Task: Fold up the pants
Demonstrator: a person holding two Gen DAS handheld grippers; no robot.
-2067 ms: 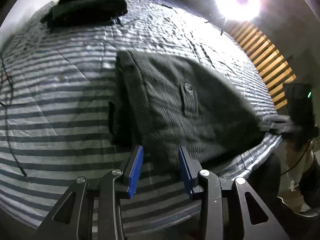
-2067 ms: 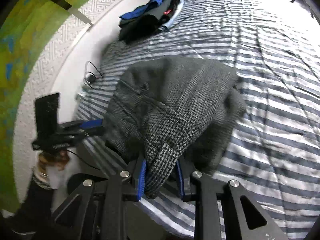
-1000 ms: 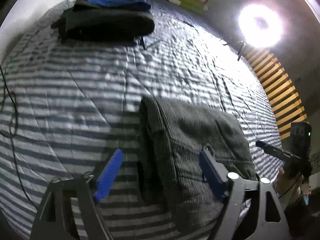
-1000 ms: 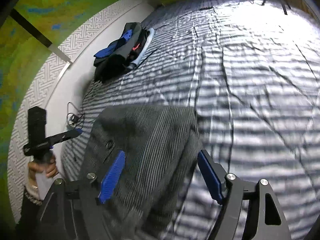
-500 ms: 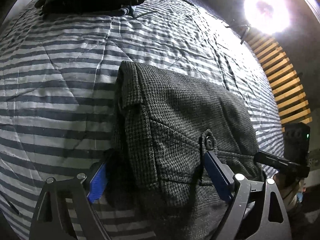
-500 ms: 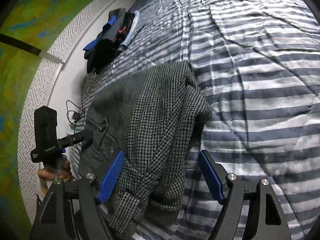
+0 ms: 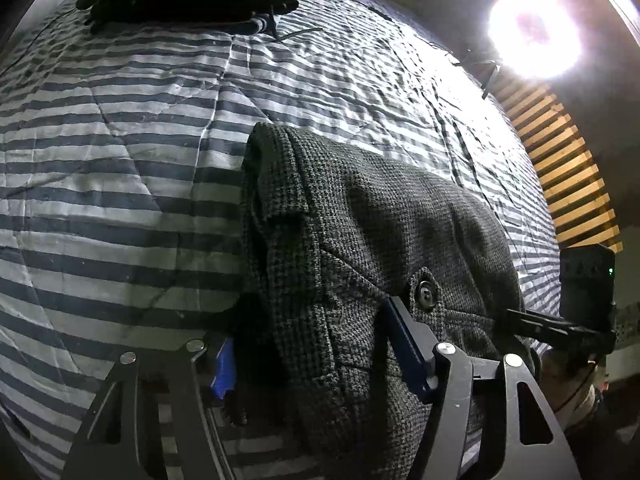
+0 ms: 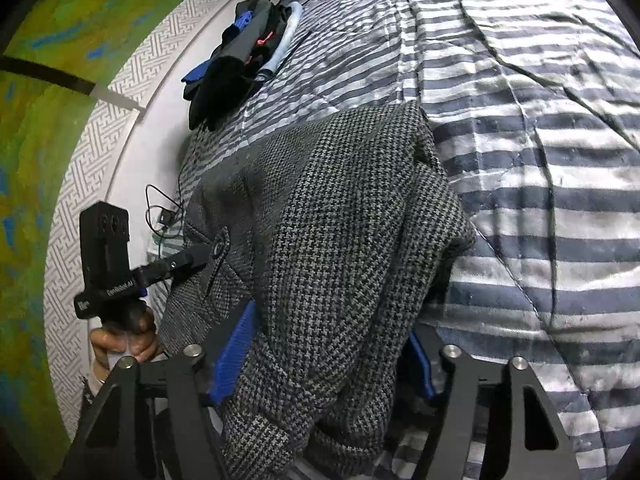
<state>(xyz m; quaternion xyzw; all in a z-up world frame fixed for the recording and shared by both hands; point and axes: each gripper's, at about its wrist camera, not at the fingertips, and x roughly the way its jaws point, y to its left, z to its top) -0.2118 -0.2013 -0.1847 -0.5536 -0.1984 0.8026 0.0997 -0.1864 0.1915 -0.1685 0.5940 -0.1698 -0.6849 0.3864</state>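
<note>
Bed [image 7: 120, 168]: covered by a quilted spread in blue-grey and white stripes, creased.
Near edge: folded grey houndstooth pants [image 7: 360, 240] in a thick bundle, button pocket facing up.
Far side: pile of dark clothes [image 8: 236, 68] with blue pieces, well apart from the pants.
By the wall: thin black cable [image 8: 160, 216].

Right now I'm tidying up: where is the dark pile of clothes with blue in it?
The dark pile of clothes lies at the far left edge of the striped bedspread, beyond the grey houndstooth pants; the left wrist view shows it top left.
</note>
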